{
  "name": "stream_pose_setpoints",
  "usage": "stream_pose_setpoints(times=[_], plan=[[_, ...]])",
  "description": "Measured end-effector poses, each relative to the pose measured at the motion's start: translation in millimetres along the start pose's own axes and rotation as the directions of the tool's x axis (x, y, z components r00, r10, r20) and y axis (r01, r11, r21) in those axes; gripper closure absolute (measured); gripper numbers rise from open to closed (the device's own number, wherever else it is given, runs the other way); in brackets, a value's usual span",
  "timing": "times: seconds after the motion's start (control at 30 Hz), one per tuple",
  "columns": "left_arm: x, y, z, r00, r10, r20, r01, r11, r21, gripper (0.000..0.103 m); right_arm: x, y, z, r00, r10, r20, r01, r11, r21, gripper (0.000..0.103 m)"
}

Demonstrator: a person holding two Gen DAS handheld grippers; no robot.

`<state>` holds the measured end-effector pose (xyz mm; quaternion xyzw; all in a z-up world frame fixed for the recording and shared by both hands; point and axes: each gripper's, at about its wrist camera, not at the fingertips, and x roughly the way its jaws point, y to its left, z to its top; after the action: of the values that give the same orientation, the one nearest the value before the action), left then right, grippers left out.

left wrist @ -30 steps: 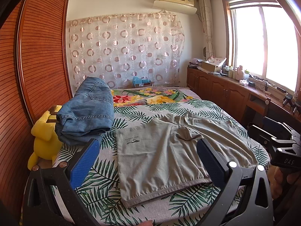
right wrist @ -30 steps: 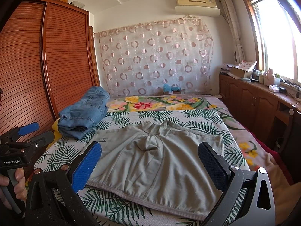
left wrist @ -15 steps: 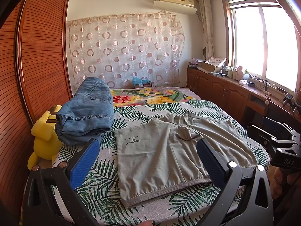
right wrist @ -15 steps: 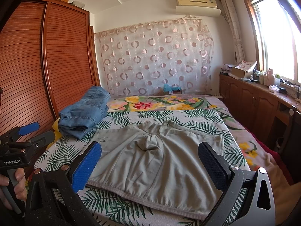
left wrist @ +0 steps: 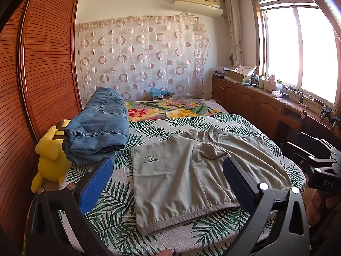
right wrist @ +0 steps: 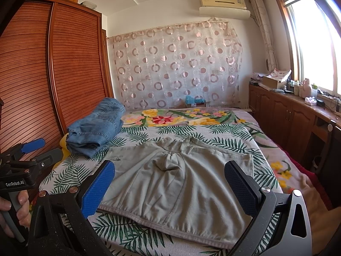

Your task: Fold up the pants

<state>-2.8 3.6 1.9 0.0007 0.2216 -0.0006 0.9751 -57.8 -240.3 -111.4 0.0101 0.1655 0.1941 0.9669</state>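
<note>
Both claws spread, holding nothing: left gripper (left wrist: pixel 166 183), right gripper (right wrist: pixel 168 183) hover at lower frame. Grey shorts (right wrist: pixel 177 179) lie flat mid-frame on the bed (right wrist: pixel 136 236), hem toward me, ready for pinching.

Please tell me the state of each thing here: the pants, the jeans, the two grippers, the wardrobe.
Grey shorts: spread flat on bed, unfolded.
Jeans: folded in a pile, beside the shorts.
Left hand-held gripper: open, empty.
Right hand-held gripper: open, empty.
Wardrobe doors: closed.
</note>
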Motion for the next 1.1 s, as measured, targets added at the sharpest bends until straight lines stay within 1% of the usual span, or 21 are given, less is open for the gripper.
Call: stream_pose_setpoints(times=[0.37, 0.6, 0.73, 0.9, 1.1], plan=[[6, 1, 0, 0.999, -0.006, -0.036, 0.006, 1.000, 0.002, 0.000, 2, -1, 0, 1.000, -0.003, -0.008, 0.003, 1.000, -0.004, 0.001], [19, 5, -9, 0.998, -0.012, -0.070, 0.012, 1.000, -0.003, 0.000, 8, -10, -3, 1.000, -0.020, -0.023, 0.020, 1.000, 0.002, 0.001], [25, 6, -14, 0.996, -0.021, -0.090, 0.021, 1.000, -0.001, 0.000, 15, -21, -6, 0.999, -0.009, -0.046, 0.009, 1.000, 0.011, 0.001], [34, 10, -18, 0.993, -0.018, -0.119, 0.019, 1.000, 0.008, 0.000, 22, -32, -5, 0.997, -0.035, -0.072, 0.035, 0.999, -0.004, 0.001], [44, 17, -25, 0.988, -0.012, -0.151, 0.014, 1.000, 0.009, 0.000, 26, -45, -6, 0.993, -0.048, -0.110, 0.045, 0.999, -0.027, 0.001]])
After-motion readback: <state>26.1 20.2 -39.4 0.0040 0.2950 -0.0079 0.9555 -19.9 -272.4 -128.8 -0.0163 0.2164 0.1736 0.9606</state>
